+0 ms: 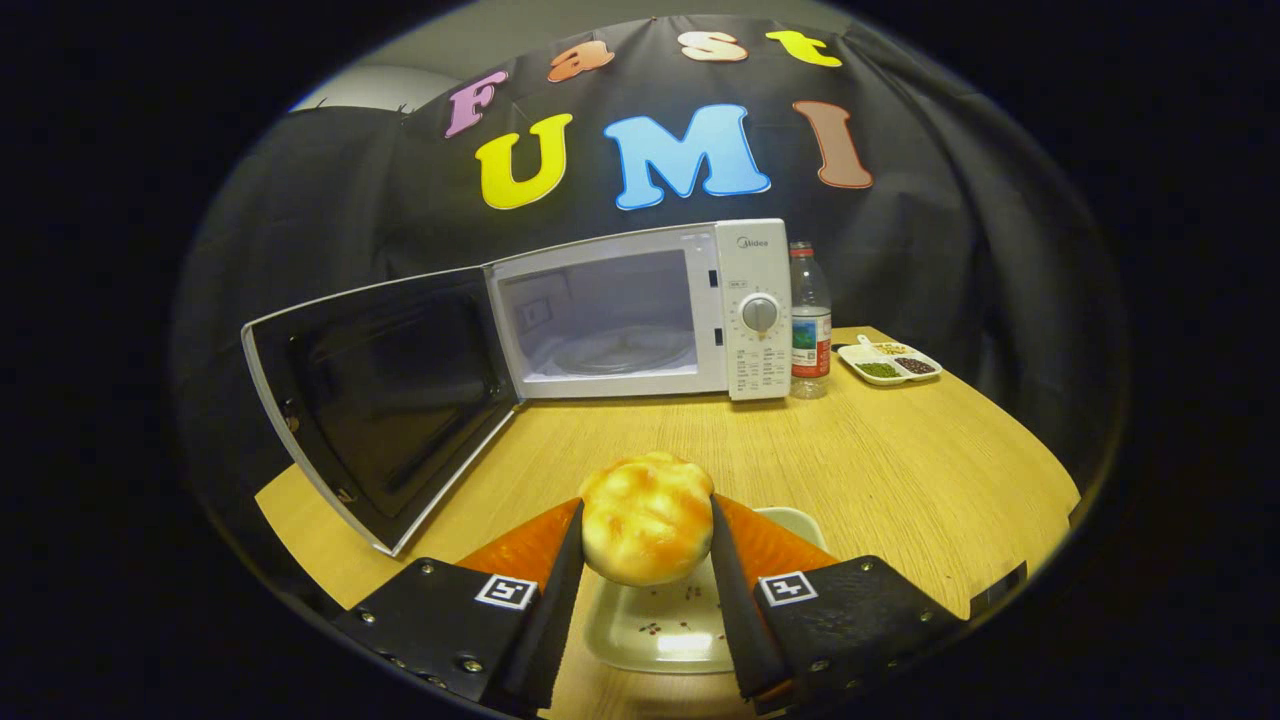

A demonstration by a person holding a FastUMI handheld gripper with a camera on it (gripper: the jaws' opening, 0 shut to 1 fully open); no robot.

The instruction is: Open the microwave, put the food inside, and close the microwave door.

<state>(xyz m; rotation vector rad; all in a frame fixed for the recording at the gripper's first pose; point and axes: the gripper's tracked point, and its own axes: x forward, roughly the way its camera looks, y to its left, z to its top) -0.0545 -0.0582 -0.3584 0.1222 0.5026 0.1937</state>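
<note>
Golden bun (pixel 647 520) is being held clamped in tongs (pixel 647 545), seemingly lifted above plate (pixel 640 630); next, carrying into open microwave (pixel 620 320).

plate (pixel 650 625): I see it mostly covered by bun (pixel 647 518) and fingers, lower centre | microwave (pixel 640 310) panel print too small to tell | tray (pixel 889 362) contents, right: can't identify | gripper (pixel 647 530) body cut off at the bottom
</note>
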